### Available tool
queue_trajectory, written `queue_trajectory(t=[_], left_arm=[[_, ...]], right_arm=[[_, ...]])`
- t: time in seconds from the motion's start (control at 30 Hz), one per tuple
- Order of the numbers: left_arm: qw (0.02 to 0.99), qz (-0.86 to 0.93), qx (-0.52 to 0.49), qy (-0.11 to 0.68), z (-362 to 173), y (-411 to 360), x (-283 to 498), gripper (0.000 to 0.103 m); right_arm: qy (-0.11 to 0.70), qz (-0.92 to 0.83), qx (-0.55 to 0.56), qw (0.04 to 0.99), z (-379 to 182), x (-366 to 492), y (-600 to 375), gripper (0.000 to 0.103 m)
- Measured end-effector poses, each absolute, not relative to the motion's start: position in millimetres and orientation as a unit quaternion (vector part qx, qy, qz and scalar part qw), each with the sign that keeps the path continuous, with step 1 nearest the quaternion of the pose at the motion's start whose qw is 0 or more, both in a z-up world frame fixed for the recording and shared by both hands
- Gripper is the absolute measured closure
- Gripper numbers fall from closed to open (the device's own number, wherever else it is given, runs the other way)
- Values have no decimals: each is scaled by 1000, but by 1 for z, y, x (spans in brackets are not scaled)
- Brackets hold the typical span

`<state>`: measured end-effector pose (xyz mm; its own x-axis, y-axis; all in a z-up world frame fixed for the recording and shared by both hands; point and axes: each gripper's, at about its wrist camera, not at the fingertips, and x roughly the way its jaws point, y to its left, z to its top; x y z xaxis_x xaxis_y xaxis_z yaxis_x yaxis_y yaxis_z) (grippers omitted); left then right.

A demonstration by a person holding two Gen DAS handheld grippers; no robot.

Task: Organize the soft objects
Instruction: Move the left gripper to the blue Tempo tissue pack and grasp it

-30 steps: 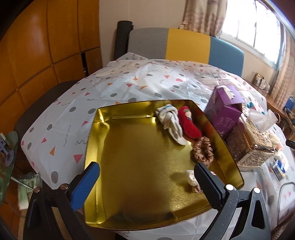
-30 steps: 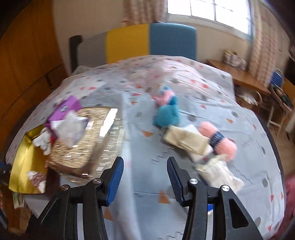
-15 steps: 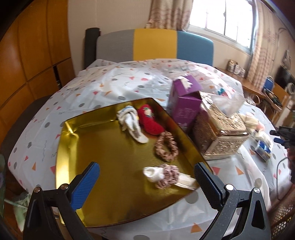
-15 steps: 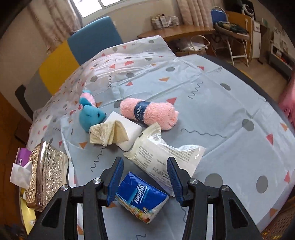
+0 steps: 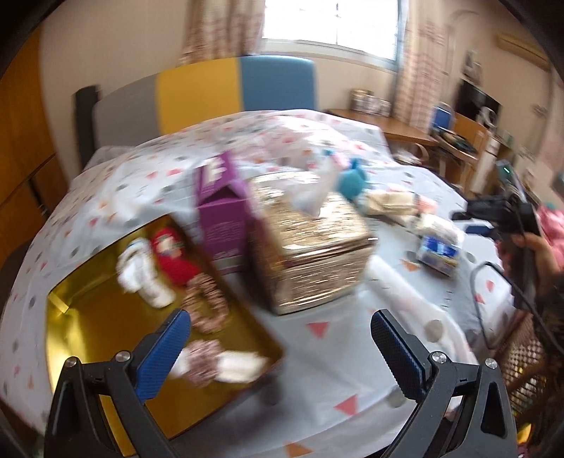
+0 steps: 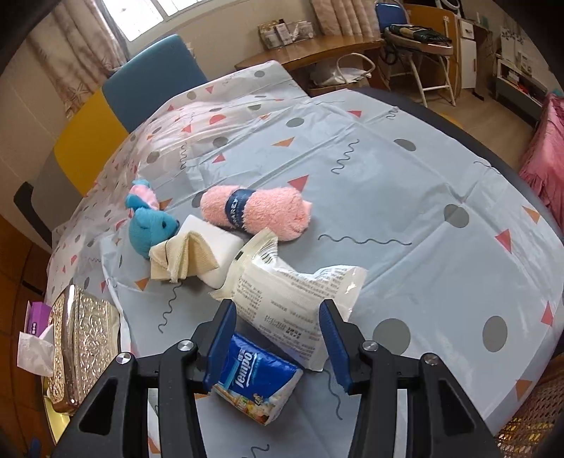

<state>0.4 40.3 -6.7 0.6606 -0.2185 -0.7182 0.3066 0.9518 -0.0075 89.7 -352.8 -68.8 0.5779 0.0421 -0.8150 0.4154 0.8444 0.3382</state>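
It was a lived-in room of a home. A round table (image 6: 405,197) under a patterned plastic cloth was the centre; behind it stood a chair (image 5: 225,88) with grey, yellow and blue panels, beyond that a curtained window (image 5: 331,24), and to one side a cluttered wooden desk (image 6: 317,53).

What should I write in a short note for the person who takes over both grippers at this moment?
Left gripper: open, empty, above the gold tray's near corner.
Right gripper: open, empty, hovering over the white wipes pack and blue tissue pack.
Done: socks, red item and scrunchies lie in the tray.
Left: blue plush, pink towel roll, beige cloth and both packs are on the tablecloth.
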Motion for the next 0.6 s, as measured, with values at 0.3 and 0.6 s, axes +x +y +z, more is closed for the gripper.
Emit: queue_trajectory(t=[0.3, 0.6], left_arm=[[881, -233, 122, 392, -16, -50, 17, 0], [855, -292, 165, 395, -28, -120, 30, 0]], right_arm=[[421, -115, 286, 853, -62, 82, -365, 54], [407, -112, 311, 851, -61, 79, -375, 54]])
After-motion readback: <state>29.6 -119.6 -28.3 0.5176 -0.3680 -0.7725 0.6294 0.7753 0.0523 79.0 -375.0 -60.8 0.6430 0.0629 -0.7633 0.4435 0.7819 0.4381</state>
